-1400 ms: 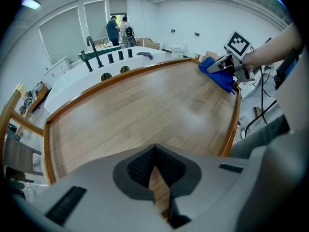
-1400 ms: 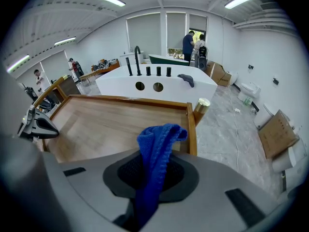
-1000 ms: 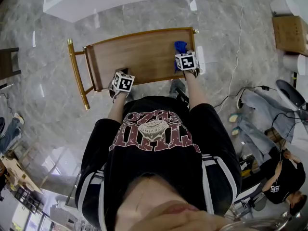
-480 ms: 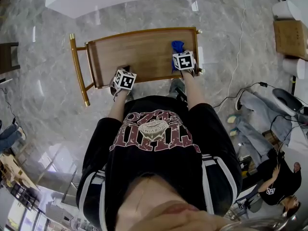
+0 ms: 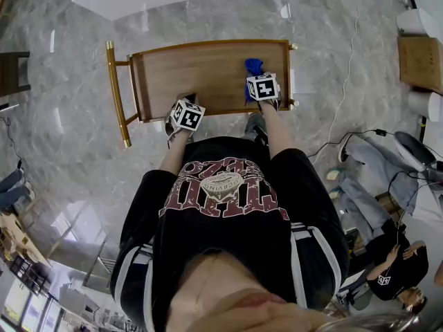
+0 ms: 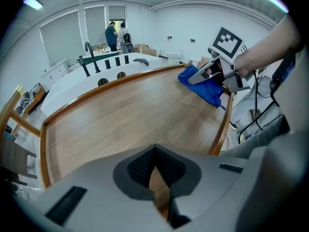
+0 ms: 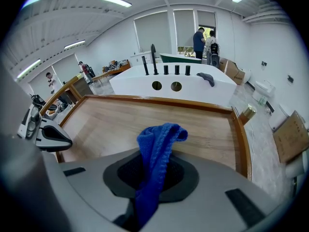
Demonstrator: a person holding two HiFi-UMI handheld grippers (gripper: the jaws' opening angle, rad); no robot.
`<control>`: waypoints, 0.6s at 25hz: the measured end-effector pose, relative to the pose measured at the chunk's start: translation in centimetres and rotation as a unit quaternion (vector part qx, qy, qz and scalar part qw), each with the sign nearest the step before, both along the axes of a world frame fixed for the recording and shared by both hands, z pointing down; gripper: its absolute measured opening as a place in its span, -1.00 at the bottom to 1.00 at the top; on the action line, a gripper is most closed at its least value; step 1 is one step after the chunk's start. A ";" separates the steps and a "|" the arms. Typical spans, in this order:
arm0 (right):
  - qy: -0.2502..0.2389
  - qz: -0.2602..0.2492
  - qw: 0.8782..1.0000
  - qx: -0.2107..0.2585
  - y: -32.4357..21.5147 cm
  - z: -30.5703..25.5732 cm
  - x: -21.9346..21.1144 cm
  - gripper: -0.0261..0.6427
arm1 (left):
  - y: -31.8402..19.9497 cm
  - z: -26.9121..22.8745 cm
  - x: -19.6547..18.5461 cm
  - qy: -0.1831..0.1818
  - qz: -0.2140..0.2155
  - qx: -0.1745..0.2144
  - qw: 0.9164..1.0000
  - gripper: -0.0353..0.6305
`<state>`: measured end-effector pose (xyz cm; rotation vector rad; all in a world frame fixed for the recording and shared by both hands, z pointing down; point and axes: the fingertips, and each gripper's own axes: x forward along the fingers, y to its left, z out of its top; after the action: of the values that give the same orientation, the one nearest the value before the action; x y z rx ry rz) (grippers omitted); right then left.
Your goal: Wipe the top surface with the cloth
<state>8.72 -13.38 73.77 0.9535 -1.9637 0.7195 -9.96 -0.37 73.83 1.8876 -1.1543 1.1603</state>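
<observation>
Right tool [image 7: 152, 175]: jaws clamped on the blue cloth [image 7: 158, 137], which stands up from them over the right part of the wooden tabletop [image 7: 111, 122]. Left tool [image 6: 155, 170]: jaws together, empty, at the tabletop's near edge.

I find the wooden top [image 5: 201, 75] bare between my left gripper [image 5: 185, 102] and the cloth [image 5: 253, 65] in my right gripper [image 5: 256, 80]. Its raised rim [image 5: 208, 44] bounds all sides.
</observation>
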 end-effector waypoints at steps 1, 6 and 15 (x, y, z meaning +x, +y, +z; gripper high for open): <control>0.002 -0.003 1.000 0.002 0.0 -0.1 -0.2 -0.75 | 0.1 -0.1 0.3 0.005 -0.004 0.001 1.000 -0.76; 0.004 -0.015 1.000 0.004 0.6 -0.2 -1.1 -0.75 | 1.1 -0.4 0.6 0.016 -0.020 -0.003 1.000 -0.76; -0.003 -0.033 0.999 0.004 1.5 0.3 -3.7 -0.75 | 3.9 0.2 -1.6 0.007 -0.033 -0.014 0.999 -0.76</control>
<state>5.06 -11.87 74.11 0.8890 -1.9957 0.6783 -11.58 3.53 74.01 1.8199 -1.1774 1.1205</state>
